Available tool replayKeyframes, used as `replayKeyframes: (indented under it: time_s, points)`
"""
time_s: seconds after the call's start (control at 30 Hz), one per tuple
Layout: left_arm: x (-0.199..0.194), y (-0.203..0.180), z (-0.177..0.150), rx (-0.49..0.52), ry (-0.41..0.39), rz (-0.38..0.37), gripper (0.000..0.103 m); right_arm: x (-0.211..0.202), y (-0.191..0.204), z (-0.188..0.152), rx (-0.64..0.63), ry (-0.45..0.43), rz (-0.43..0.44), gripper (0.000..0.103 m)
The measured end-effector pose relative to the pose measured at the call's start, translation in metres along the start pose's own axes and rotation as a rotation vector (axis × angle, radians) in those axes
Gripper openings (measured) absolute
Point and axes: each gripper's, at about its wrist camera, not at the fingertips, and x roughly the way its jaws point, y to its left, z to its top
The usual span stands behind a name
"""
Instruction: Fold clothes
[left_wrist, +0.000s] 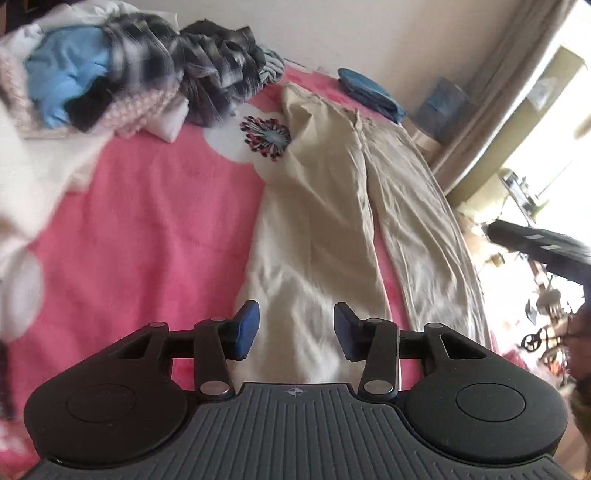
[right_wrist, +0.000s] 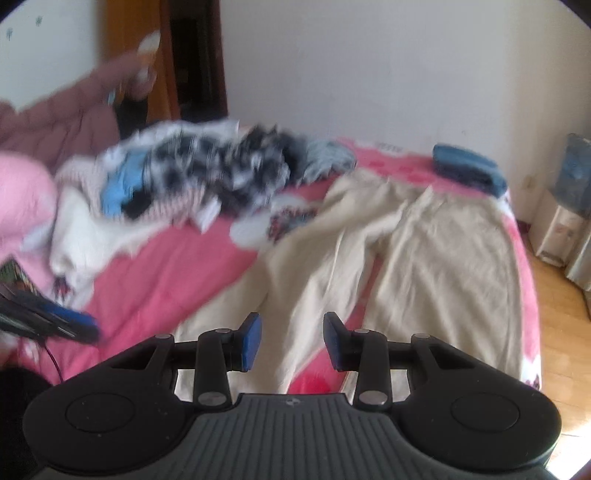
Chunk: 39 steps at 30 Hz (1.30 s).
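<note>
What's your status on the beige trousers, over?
Left gripper open, empty, above a trouser leg. Right gripper open, empty. Beige trousers spread flat on pink bedspread, unfolded. Clothes pile sits clear, beside waistband.

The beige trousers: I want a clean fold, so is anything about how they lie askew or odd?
The beige trousers lie spread flat on the pink bedspread, but the legs splay apart with pink showing between them, and the cloth is creased. The right leg runs along the bed's edge. Nothing looks damaged.
</note>
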Motion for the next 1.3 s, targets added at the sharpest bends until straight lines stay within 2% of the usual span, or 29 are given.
replayKeyframes:
  time_s: [0.17, 0.27, 0.43, 0.57, 0.63, 0.77, 0.87, 0.97, 1.03, 1.07, 1.1, 1.2, 1.27, 1.3]
  points:
    - [0.065, -0.005, 0.032, 0.011, -0.049, 0.145, 0.044, 0.005, 0.0, 0.036, -0.112, -0.112, -0.002, 0.043]
    - [0.095, 0.001, 0.05, -0.008, -0.035, 0.159, 0.044, 0.04, 0.001, 0.062, -0.156, -0.13, 0.031, 0.045]
    - [0.117, 0.021, 0.039, -0.069, 0.001, 0.123, 0.044, 0.15, -0.027, 0.106, -0.082, -0.028, 0.06, 0.045]
    - [0.122, 0.027, 0.037, -0.096, 0.025, 0.115, 0.044, 0.249, -0.041, 0.132, -0.082, 0.055, 0.031, 0.045]
    - [0.122, 0.026, 0.036, -0.099, 0.02, 0.098, 0.044, 0.293, -0.04, 0.143, -0.102, 0.089, 0.001, 0.045]
    - [0.12, 0.017, 0.032, -0.04, 0.03, 0.09, 0.041, 0.369, -0.023, 0.159, -0.116, 0.177, -0.034, 0.045]
    - [0.12, 0.015, 0.029, -0.039, 0.037, 0.057, 0.036, 0.412, -0.012, 0.163, -0.156, 0.251, -0.083, 0.044]
    - [0.12, 0.013, 0.027, -0.019, 0.04, 0.055, 0.023, 0.441, -0.009, 0.158, -0.209, 0.323, -0.186, 0.041]
    - [0.119, 0.01, 0.026, -0.004, 0.038, 0.04, 0.005, 0.443, -0.018, 0.154, -0.182, 0.325, -0.206, 0.032]
    - [0.118, 0.009, 0.026, -0.002, 0.033, 0.024, 0.004, 0.44, -0.024, 0.154, -0.151, 0.313, -0.189, 0.009]
    - [0.116, 0.007, 0.026, 0.003, 0.024, 0.006, 0.002, 0.432, -0.033, 0.156, -0.098, 0.285, -0.141, 0.004]
    - [0.107, -0.001, 0.027, 0.04, -0.028, -0.049, 0.002, 0.408, -0.063, 0.163, 0.083, 0.188, 0.015, 0.004]
    - [0.102, -0.009, 0.025, 0.083, -0.057, -0.067, 0.002, 0.391, -0.098, 0.16, 0.281, 0.099, 0.123, 0.004]
    - [0.102, -0.014, 0.024, 0.117, -0.063, -0.062, 0.002, 0.389, -0.115, 0.154, 0.365, 0.085, 0.152, 0.004]
